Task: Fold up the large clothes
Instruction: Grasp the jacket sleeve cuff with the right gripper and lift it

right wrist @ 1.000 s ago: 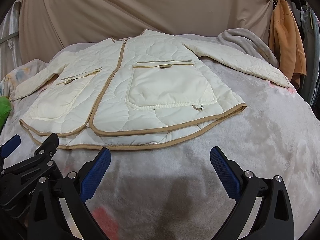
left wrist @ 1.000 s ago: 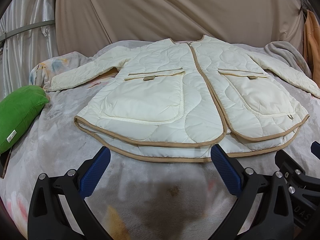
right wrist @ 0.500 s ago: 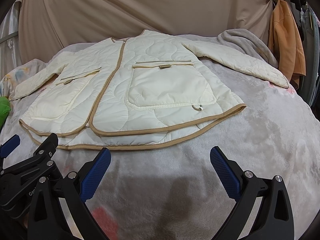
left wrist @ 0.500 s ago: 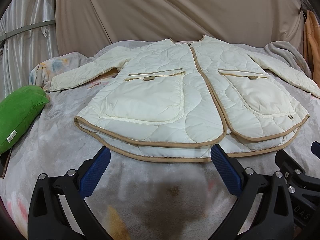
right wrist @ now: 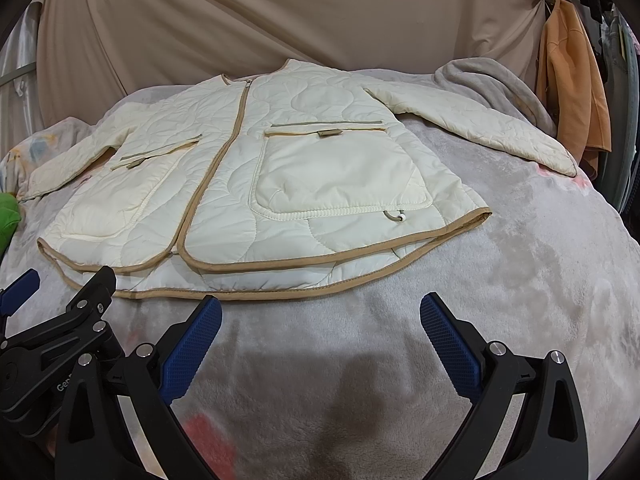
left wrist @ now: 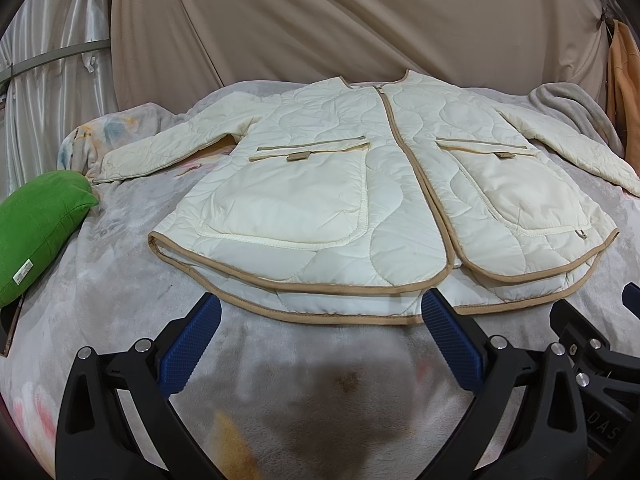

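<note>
A cream quilted jacket point(left wrist: 360, 184) with tan trim lies flat and face up on the grey blanket, sleeves spread out to both sides, hem toward me. It also shows in the right wrist view point(right wrist: 280, 176). My left gripper point(left wrist: 320, 320) is open and empty, hovering just short of the hem's middle. My right gripper point(right wrist: 320, 320) is open and empty, just short of the hem's right part. The left gripper's body point(right wrist: 52, 344) shows at the lower left of the right wrist view.
A grey fleece blanket point(right wrist: 520, 280) covers the bed. A green pillow point(left wrist: 36, 224) lies at the left. A bunched grey blanket point(right wrist: 488, 84) sits at the back right, an orange garment point(right wrist: 572, 92) hangs beyond it. A beige curtain point(left wrist: 320, 20) is behind.
</note>
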`<state>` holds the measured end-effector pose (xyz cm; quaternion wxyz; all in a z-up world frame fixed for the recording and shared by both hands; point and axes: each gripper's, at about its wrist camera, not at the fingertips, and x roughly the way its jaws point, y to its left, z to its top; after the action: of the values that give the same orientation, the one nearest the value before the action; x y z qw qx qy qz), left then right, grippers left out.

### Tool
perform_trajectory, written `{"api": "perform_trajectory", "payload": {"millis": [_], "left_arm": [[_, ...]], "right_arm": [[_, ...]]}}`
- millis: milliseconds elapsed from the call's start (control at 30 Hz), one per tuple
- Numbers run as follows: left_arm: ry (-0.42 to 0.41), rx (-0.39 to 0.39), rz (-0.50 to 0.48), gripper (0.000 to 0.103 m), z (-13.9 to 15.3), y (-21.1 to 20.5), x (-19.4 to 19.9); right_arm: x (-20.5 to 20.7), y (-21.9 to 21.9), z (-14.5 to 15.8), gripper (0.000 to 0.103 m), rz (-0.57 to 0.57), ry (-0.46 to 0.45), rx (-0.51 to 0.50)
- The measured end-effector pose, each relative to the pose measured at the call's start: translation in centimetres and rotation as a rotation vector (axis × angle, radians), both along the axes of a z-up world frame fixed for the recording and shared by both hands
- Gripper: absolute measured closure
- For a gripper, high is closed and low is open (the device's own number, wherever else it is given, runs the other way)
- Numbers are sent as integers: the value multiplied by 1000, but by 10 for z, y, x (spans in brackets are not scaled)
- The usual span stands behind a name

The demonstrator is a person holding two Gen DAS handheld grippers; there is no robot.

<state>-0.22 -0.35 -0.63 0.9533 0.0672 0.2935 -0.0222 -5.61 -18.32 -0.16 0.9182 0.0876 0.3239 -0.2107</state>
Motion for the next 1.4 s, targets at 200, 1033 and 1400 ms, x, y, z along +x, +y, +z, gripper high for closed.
{"api": "perform_trajectory", "payload": {"millis": [200,1033,1400], "left_arm": [[0,-2,0,5,0,0,0],[58,-51,-78,5,68,26,67],[73,-54,-1,5,59,74,144]], "right_arm": [[-1,-1,0,5,-3,6,-3],[35,-106,73,5,-45,-2,9],[33,-380,41,6,-474,-70,269]]}}
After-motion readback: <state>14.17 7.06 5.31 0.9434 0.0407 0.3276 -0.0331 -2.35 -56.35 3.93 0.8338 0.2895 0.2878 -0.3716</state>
